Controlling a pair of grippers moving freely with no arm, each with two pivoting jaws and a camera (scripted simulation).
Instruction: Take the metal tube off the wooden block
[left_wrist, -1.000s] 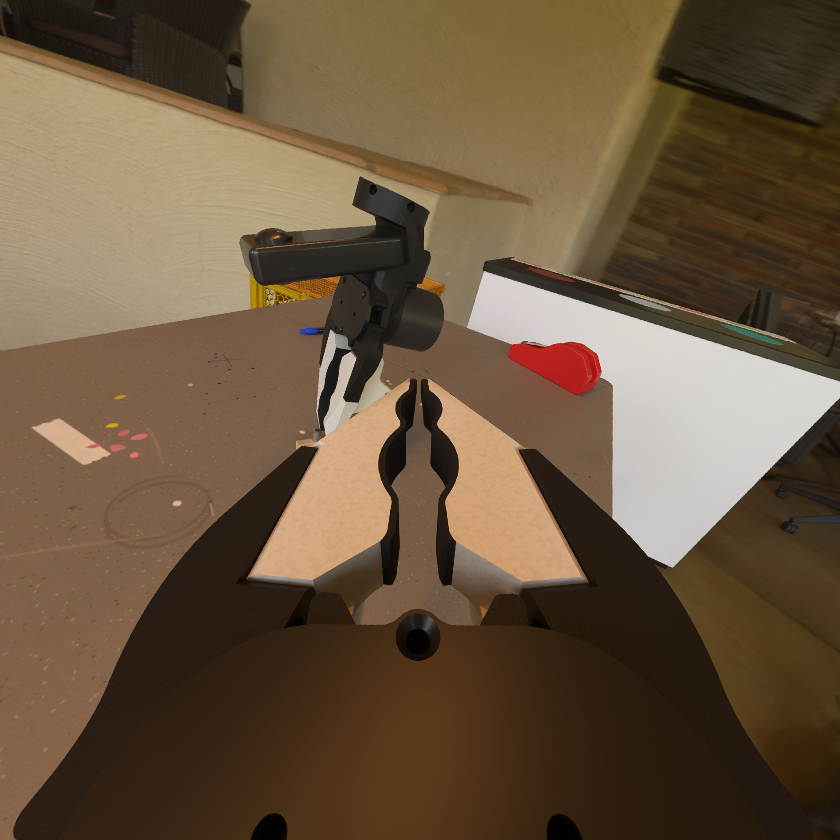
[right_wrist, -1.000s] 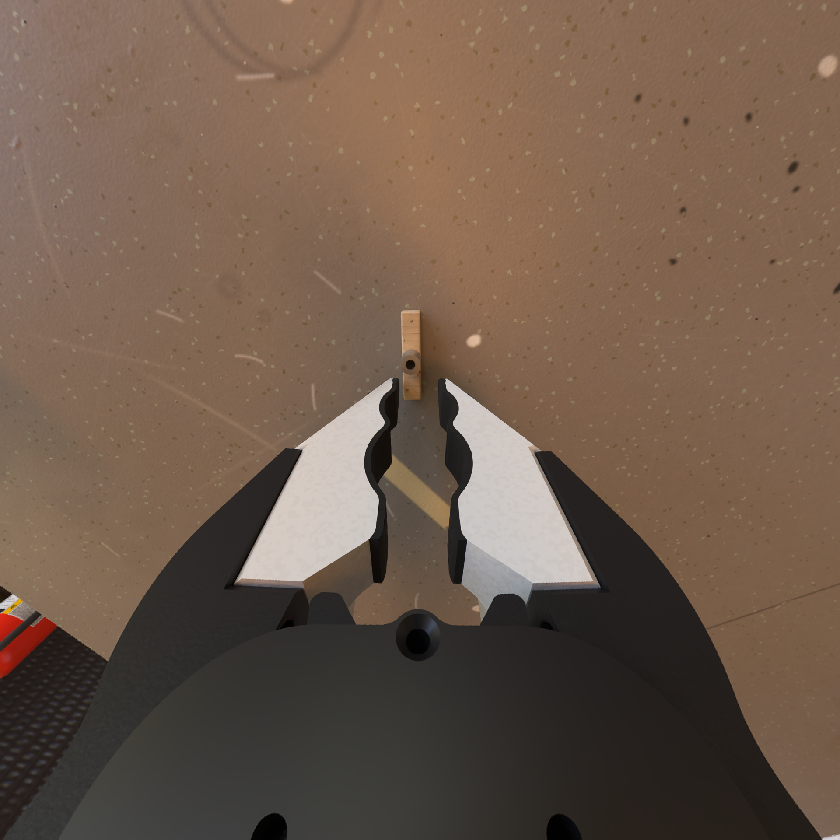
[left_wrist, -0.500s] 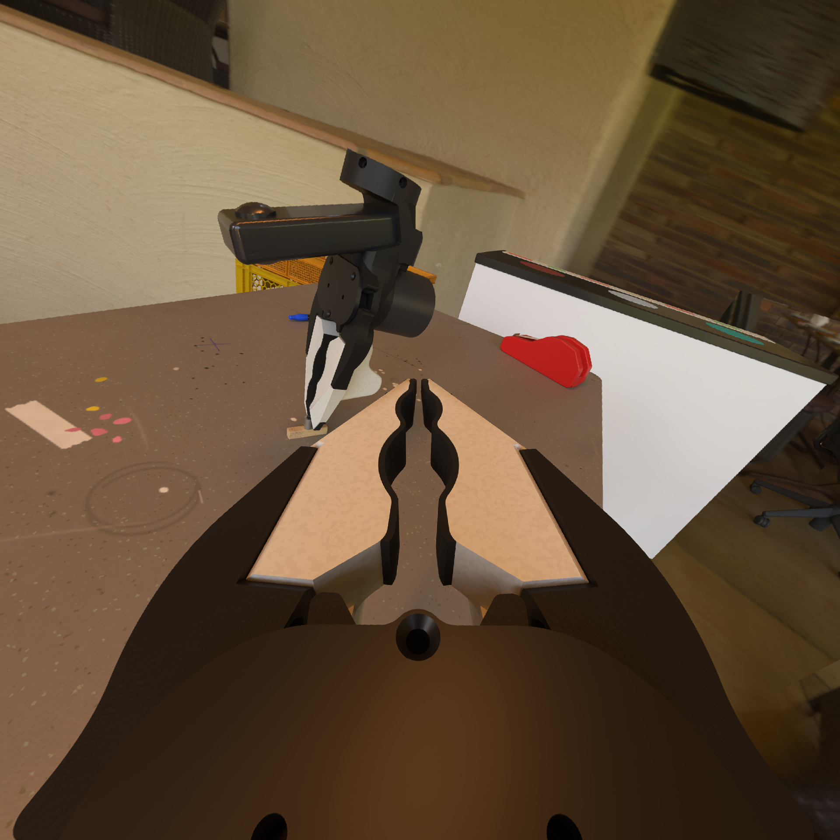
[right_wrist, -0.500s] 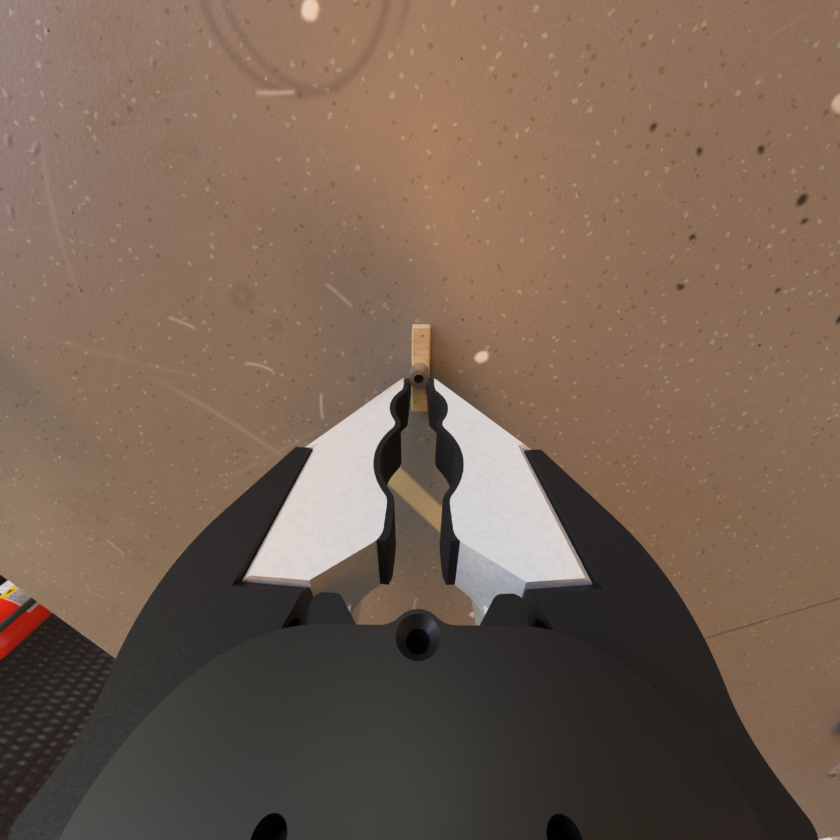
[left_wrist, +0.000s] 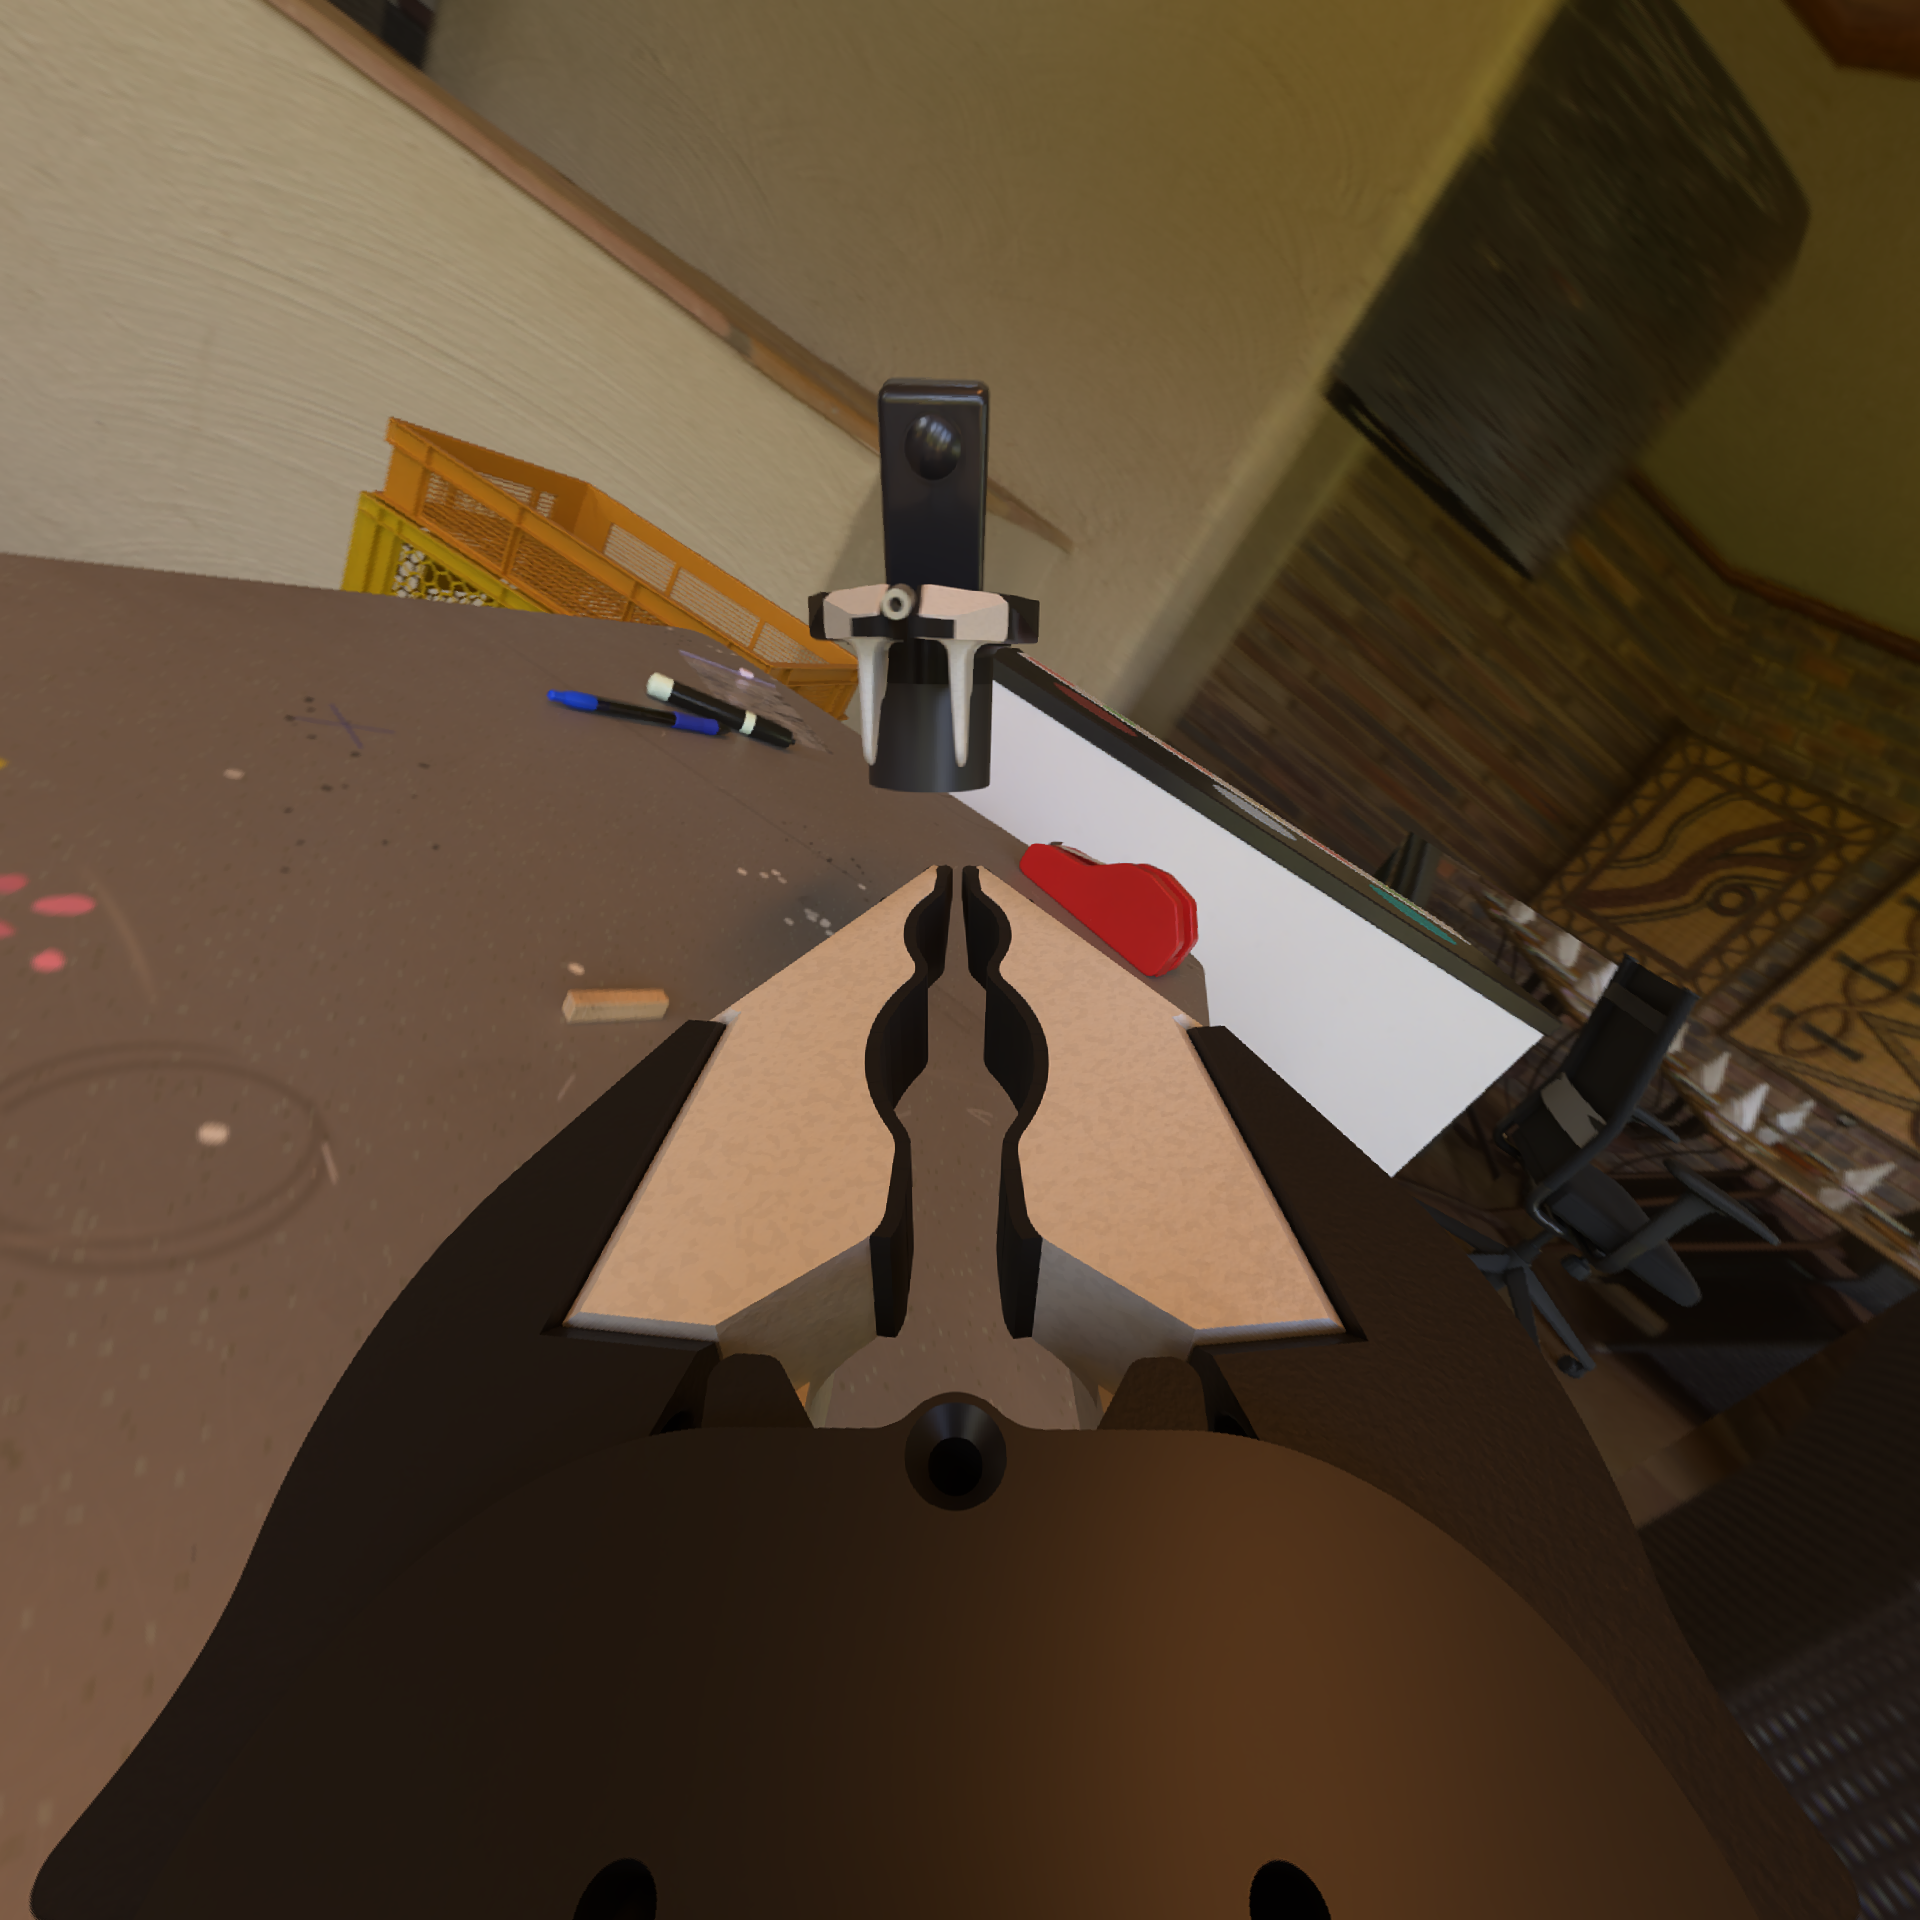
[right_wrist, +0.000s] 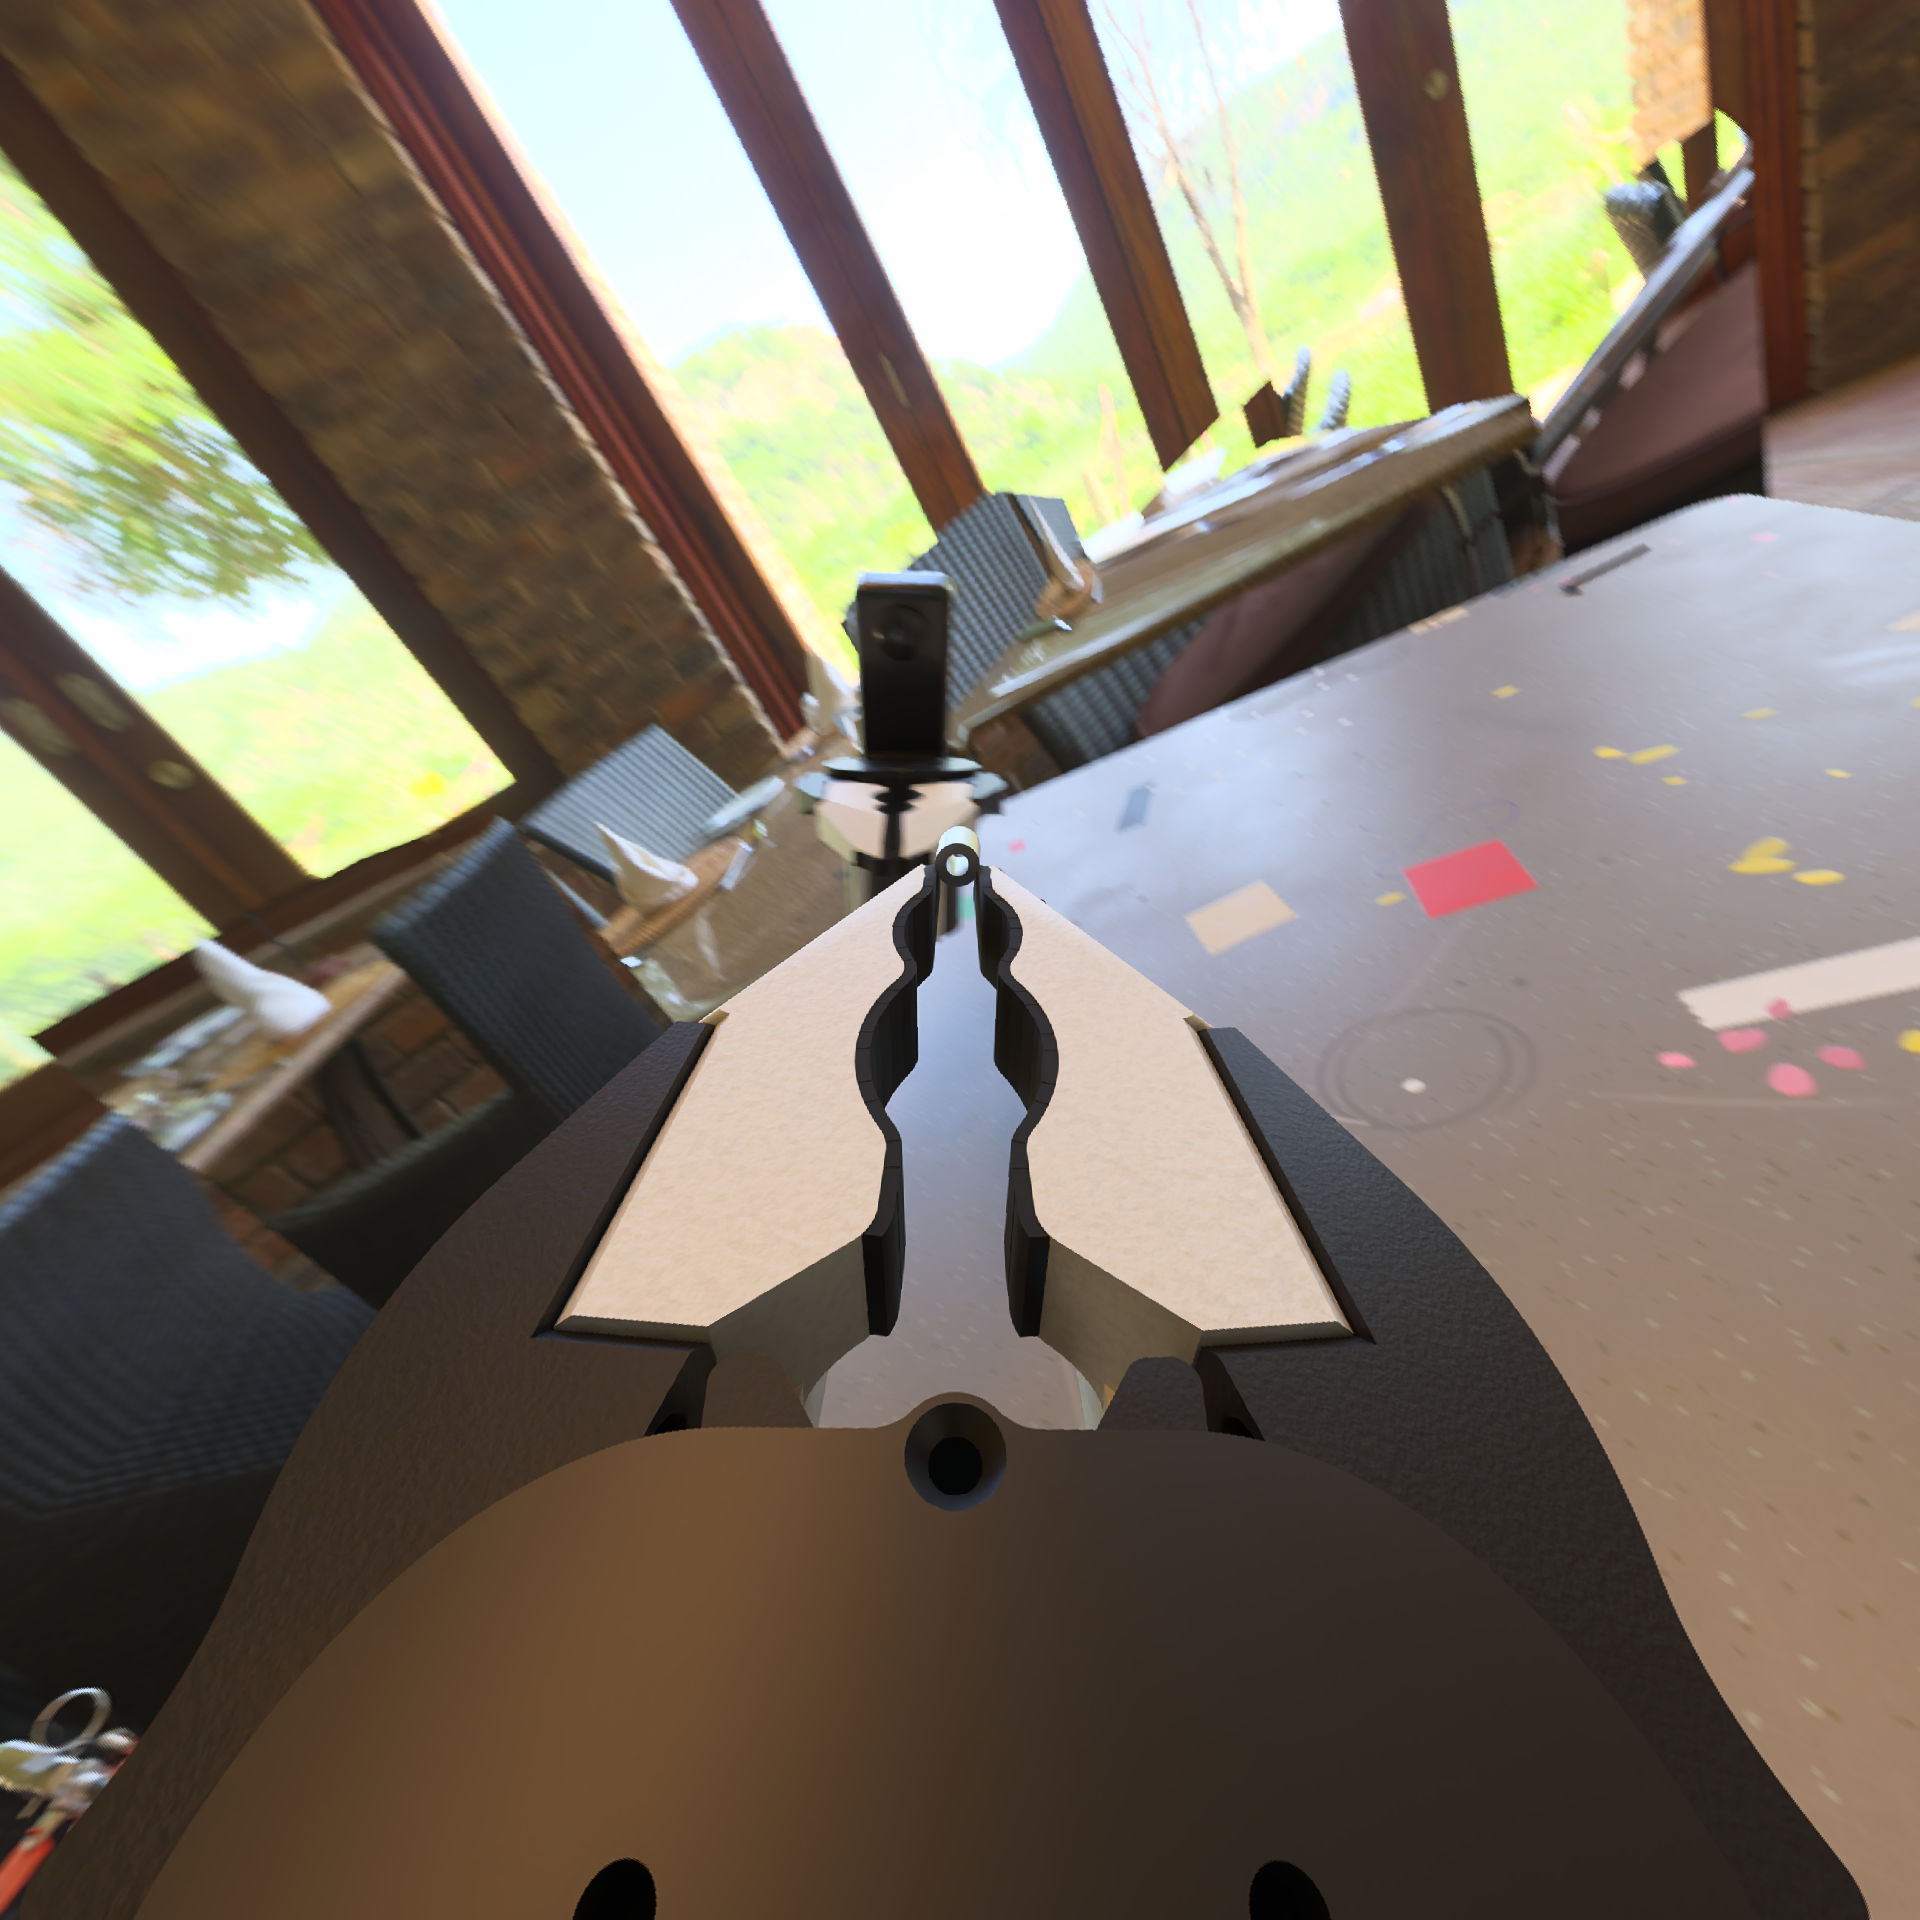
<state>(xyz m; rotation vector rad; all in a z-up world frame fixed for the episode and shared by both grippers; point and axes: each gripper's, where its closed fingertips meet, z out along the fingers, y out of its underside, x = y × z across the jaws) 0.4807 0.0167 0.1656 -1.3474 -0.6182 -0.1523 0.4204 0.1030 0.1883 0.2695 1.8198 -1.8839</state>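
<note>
The small wooden block (left_wrist: 615, 1004) lies flat on the brown table (left_wrist: 312, 1039), left of my left gripper (left_wrist: 956, 881), with no tube on it. My left gripper is shut and empty, held above the table. My right gripper (right_wrist: 956, 885) is shut on the short metal tube (right_wrist: 956, 864), which sits end-on between its fingertips. In the left wrist view the right gripper (left_wrist: 906, 615) hovers high above the table facing me, the tube (left_wrist: 897, 601) in its tips. In the right wrist view the left gripper (right_wrist: 900, 821) faces back.
Two pens (left_wrist: 675, 713) lie at the back of the table, near orange and yellow crates (left_wrist: 582, 540). A red object (left_wrist: 1117, 920) sits at the table's right edge beside a white board (left_wrist: 1247, 935). Chairs and other tables stand beyond.
My right gripper shut on the tube, lifted it off the block and swung up to level, facing the left gripper. The block stayed on the table. The left gripper's view tilted and shifted.
</note>
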